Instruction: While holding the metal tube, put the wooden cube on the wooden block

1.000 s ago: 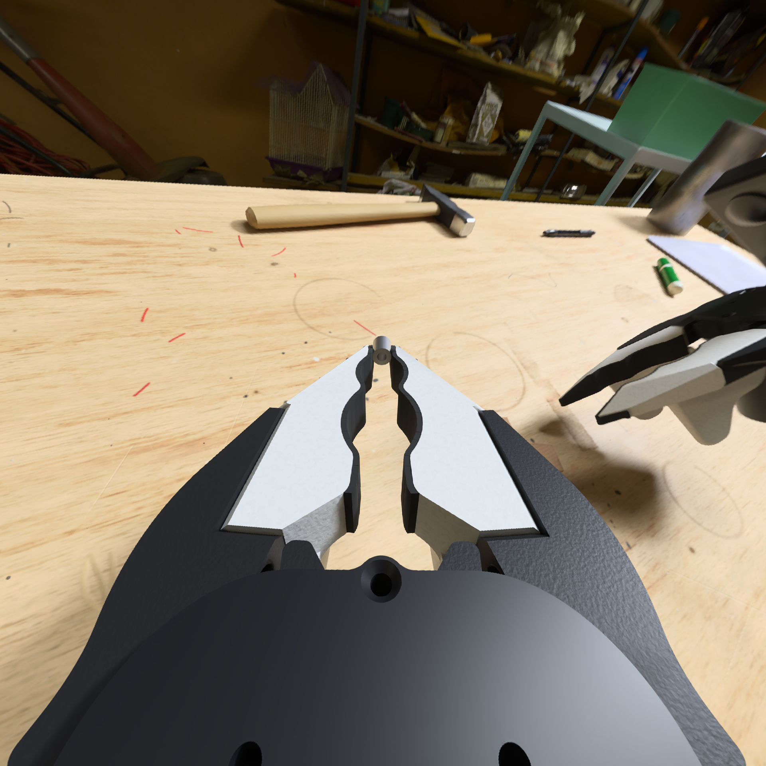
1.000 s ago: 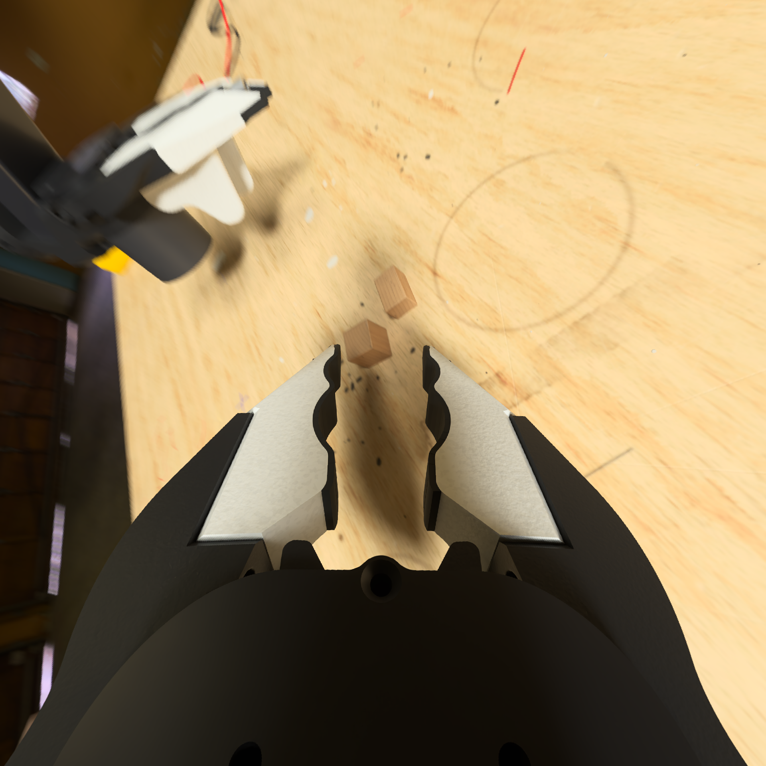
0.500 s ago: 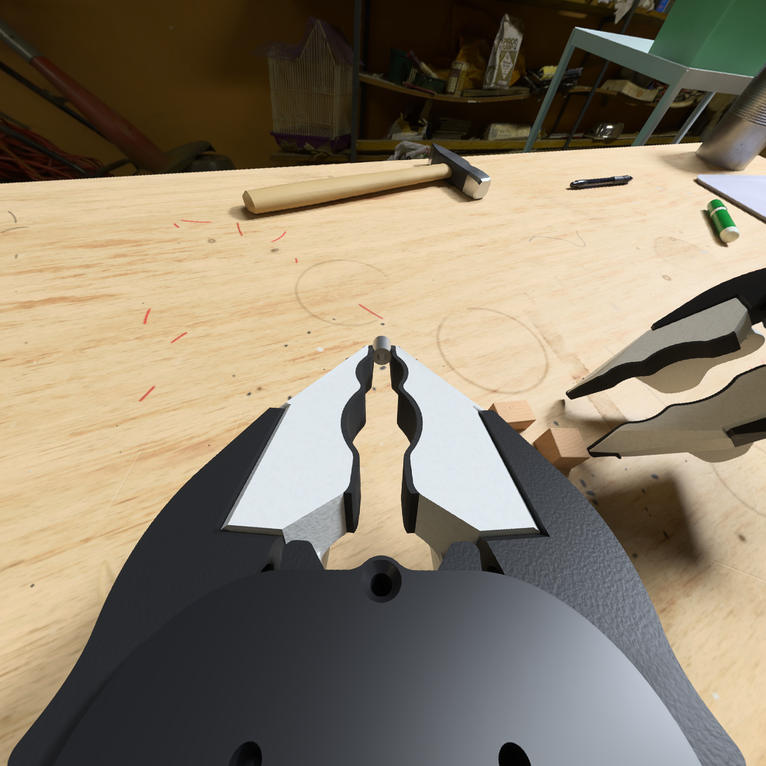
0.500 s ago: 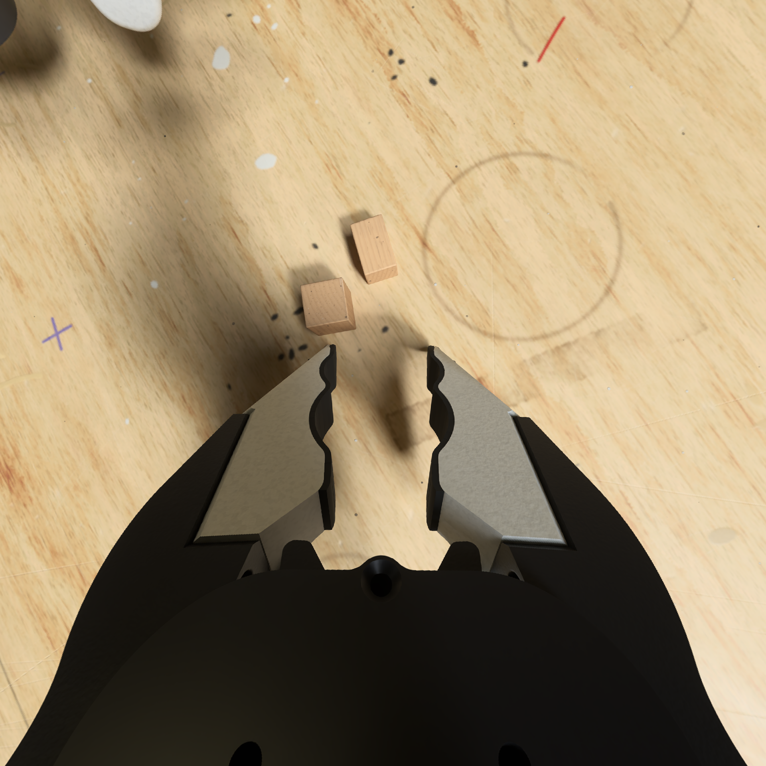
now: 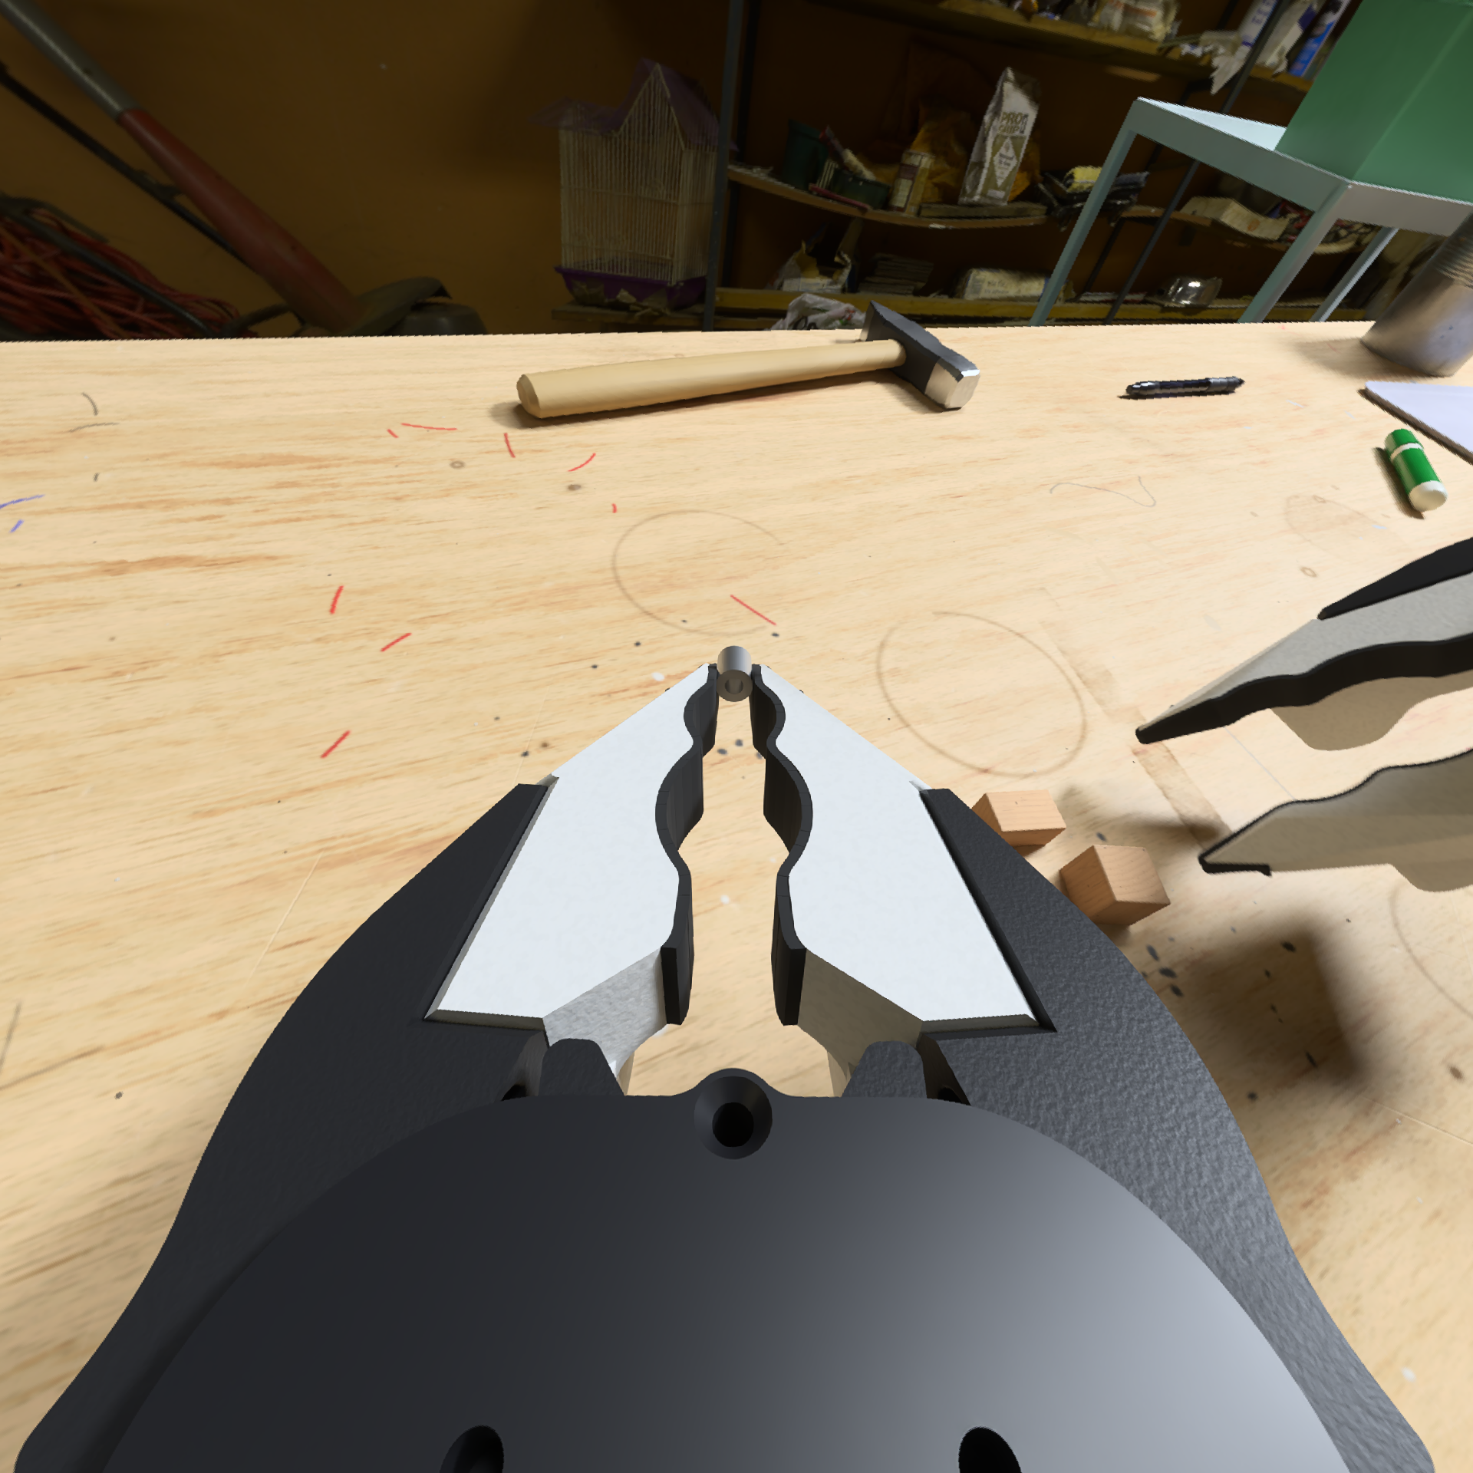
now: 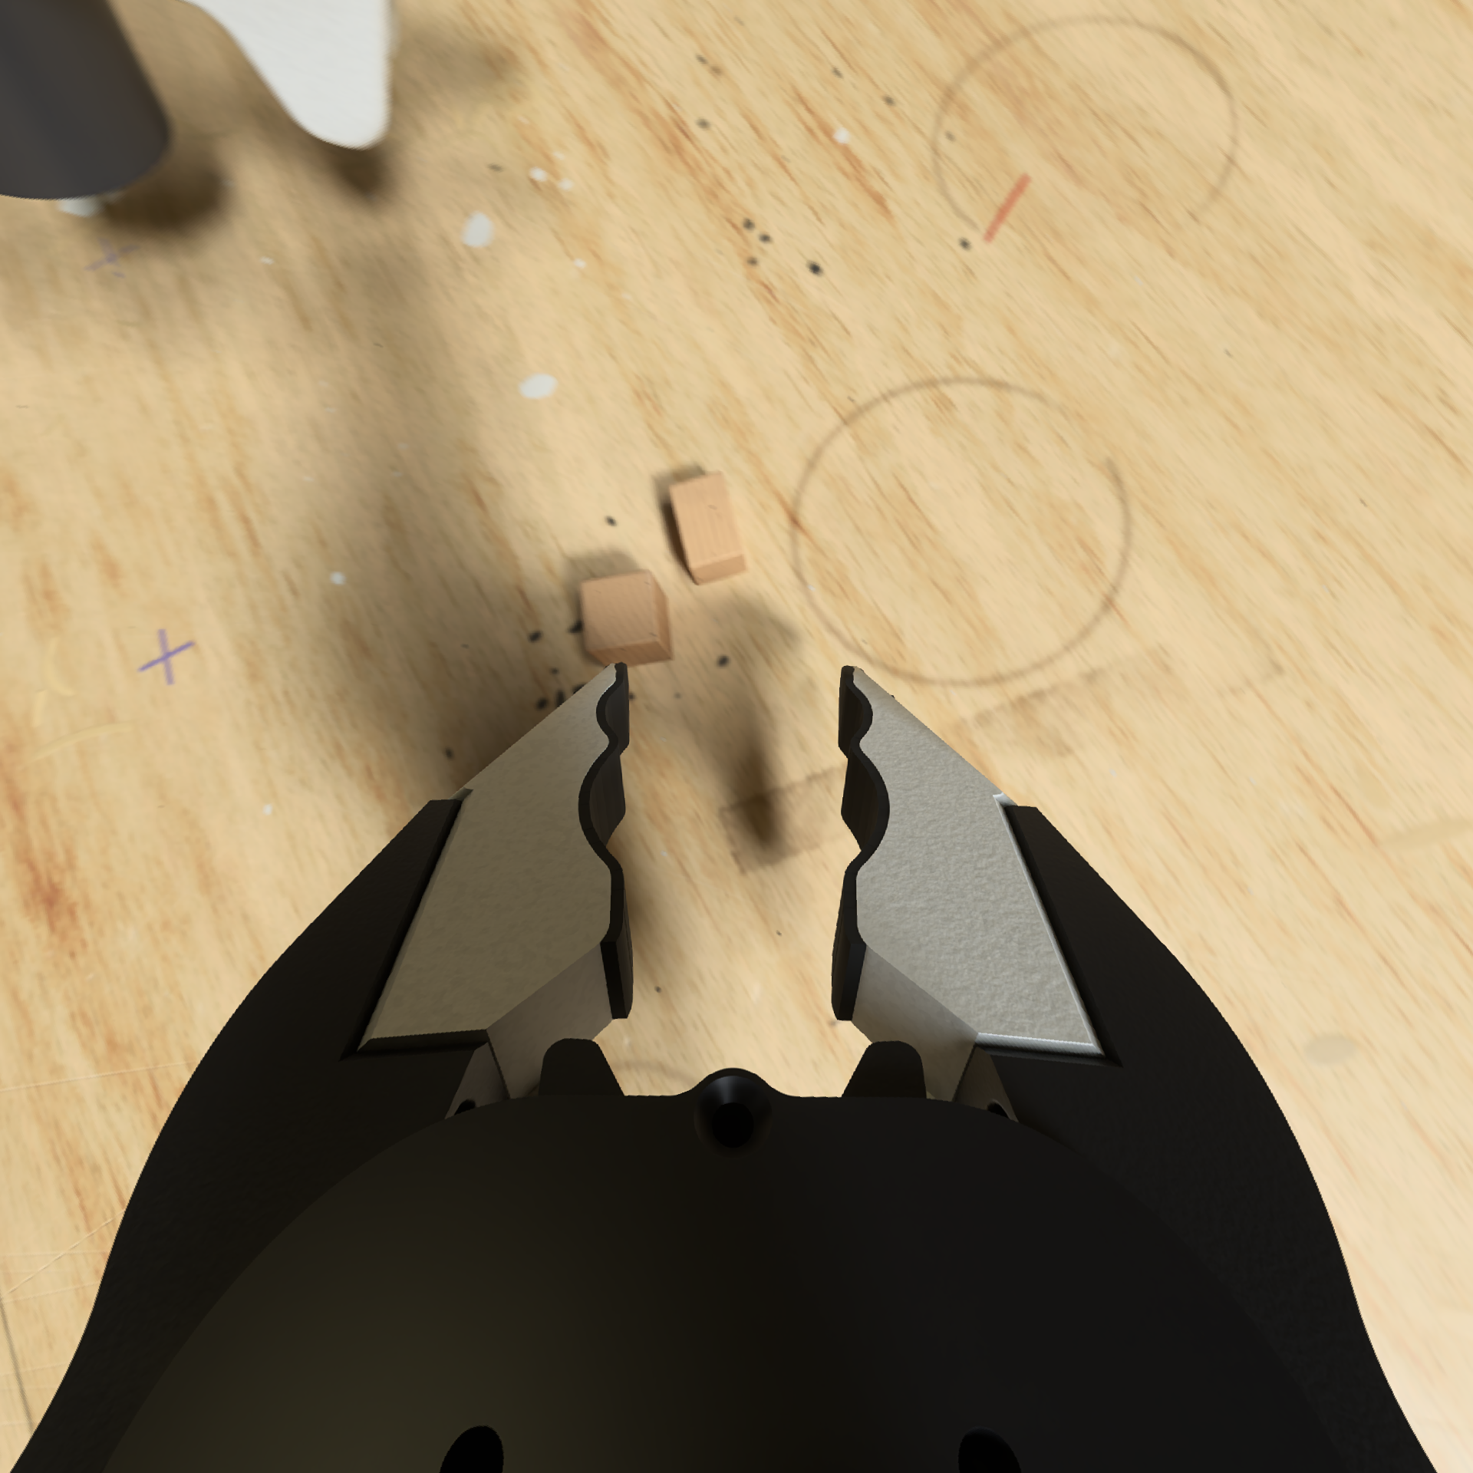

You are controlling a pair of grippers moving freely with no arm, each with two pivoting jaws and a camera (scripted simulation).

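Observation:
My left gripper is shut on a small grey metal tube, pinched at the fingertips above the wooden table. The wooden cube lies on the table just ahead of my right gripper's left fingertip. The flatter wooden block lies a little beyond it, apart from it. My right gripper is open and empty, hovering over the table. In the left wrist view the cube and block lie beside my left gripper's right side, with the right gripper close by.
A hammer lies at the far side of the table. A black pen-like tool, a green marker, a white sheet and a metal cylinder are at the far right. Part of the left gripper shows blurred at the top left of the right wrist view.
My right gripper has swung over the cube and block to look down on them, and its jaws have opened a little wider. My left gripper has kept hold of the tube.

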